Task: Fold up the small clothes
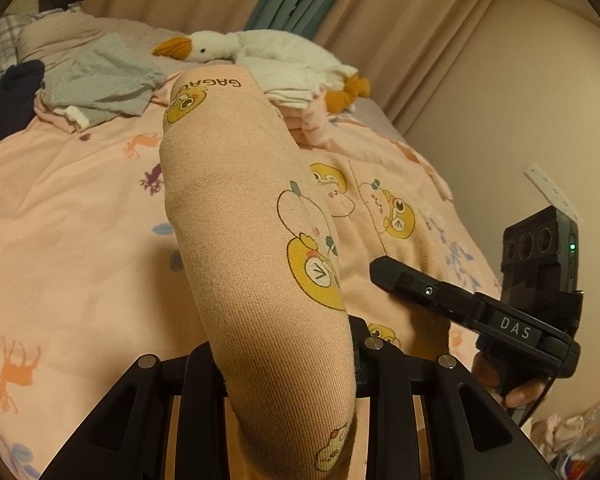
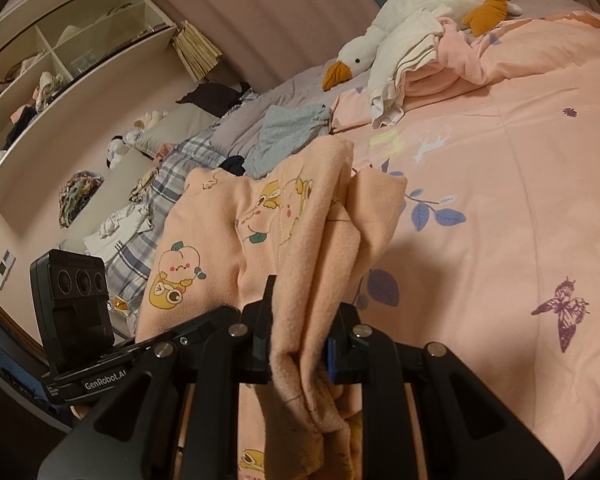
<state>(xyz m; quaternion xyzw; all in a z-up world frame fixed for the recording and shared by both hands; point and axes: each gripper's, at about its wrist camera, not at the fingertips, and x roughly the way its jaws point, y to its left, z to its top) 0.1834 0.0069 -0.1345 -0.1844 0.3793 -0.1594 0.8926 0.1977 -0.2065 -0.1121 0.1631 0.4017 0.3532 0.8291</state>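
A small peach garment [image 1: 256, 216] printed with cartoon ducks and peaches hangs between both grippers above the bed. My left gripper [image 1: 284, 356] is shut on it; a tube of the cloth drapes over the jaws and hides the fingertips. In the right wrist view the garment [image 2: 260, 216] is bunched in folds between the jaws of my right gripper [image 2: 300, 332], which is shut on it. One finger [image 1: 400, 280] of the right gripper shows at the right of the left wrist view, with a hand below it. The left gripper's camera block [image 2: 72, 292] stands at the left.
A pink duvet [image 2: 500, 184] with butterfly and leaf prints covers the bed. A white goose plush [image 1: 260, 50] lies at the far side beside a pile of pink and white clothes [image 2: 432, 76]. A grey garment [image 1: 100, 76] and a navy one [image 1: 8, 96] lie nearby. Shelves [image 2: 60, 52] line the wall.
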